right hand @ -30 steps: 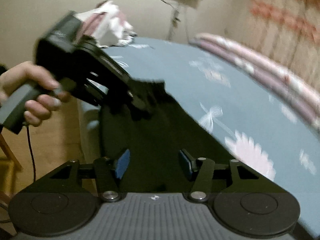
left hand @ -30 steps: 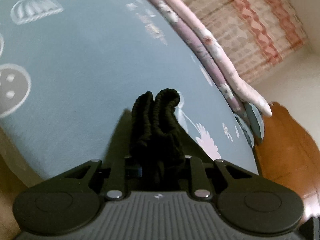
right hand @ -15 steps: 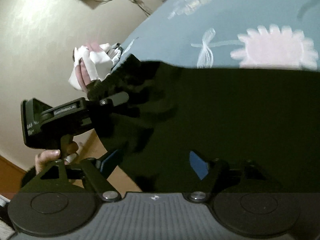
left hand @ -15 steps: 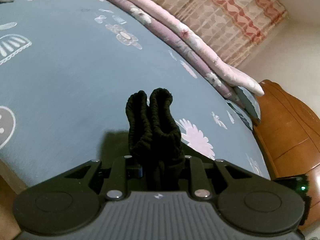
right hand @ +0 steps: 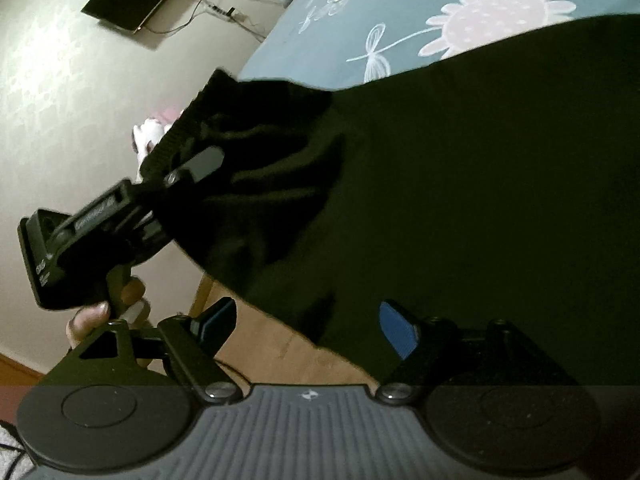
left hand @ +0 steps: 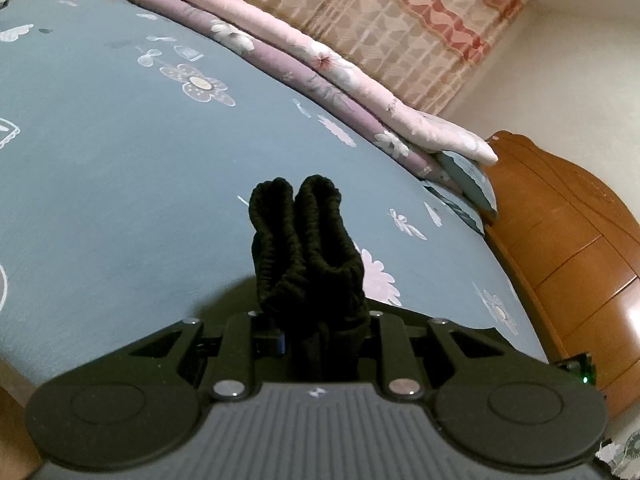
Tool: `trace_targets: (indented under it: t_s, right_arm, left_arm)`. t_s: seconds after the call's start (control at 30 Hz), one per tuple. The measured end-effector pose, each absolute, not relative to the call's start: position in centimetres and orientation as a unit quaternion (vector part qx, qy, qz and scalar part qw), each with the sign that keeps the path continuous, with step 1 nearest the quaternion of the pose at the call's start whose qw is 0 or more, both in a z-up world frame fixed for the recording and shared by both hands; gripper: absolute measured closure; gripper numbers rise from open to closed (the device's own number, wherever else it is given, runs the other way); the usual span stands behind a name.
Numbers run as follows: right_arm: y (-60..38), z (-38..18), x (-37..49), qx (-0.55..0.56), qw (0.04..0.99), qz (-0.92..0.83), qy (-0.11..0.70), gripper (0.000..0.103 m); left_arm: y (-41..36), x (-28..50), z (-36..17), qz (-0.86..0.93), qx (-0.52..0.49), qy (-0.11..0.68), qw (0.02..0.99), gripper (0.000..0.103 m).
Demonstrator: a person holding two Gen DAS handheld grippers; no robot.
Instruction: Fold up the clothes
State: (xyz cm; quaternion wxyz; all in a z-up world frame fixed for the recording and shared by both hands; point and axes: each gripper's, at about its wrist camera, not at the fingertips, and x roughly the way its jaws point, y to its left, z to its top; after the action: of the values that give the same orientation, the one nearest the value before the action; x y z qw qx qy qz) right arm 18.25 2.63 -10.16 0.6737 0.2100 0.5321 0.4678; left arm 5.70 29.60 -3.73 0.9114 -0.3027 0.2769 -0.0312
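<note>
Garment [right hand: 460, 184], black knit, has swung from hanging to draping over the bed [left hand: 120, 160]; my left gripper [left hand: 316, 332] clamps its ribbed hem, my right gripper [right hand: 308, 326] gapes, ready to regrip.

The bed [left hand: 120, 152] fills most of the left wrist view, covered by a blue-grey sheet printed with pale flowers and small outline drawings. Along its far edge, from upper left toward the right of the frame, lies a folded quilt [left hand: 304, 56], a pink layer on top of a purple one. A blue pillow [left hand: 468, 176] sits under the quilt's right end, beside the wooden headboard [left hand: 568, 232]. In the right wrist view a black garment [right hand: 460, 184] lies spread over the sheet at the centre and right, reaching past the bed's edge.
</note>
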Motion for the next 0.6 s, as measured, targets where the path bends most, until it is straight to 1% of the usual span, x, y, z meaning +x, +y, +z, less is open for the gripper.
trace_targets:
  t_s: [0.1,0.17,0.37,0.43,0.6]
  right_arm:
    - [3.5,-10.4,17.3,0.190,0.678,0.480,0.523,0.015]
    - [4.2,-10.5,16.9,0.175,0.678,0.490,0.519,0.010]
    - [4.7,-10.5,16.5,0.156,0.665,0.512,0.521,0.009]
    - [3.8,-10.1,17.1,0.176,0.667,0.512,0.512,0.009]
    - [0.7,-9.8,20.7,0.267,0.672,0.476,0.501,0.007]
  left_arm:
    - [29.4,5.9,-3.6,-0.037,-0.305,0.276,0.911,0.081]
    - [29.1,6.0,-3.5,-0.041,-0.304,0.275,0.911,0.081]
    - [27.8,6.5,-2.8,-0.073,-0.291,0.273,0.914,0.081]
    - [27.4,6.6,-2.6,-0.079,-0.286,0.271,0.916,0.081]
    - [26.4,6.4,-2.4,-0.095,-0.283,0.263,0.917,0.081]
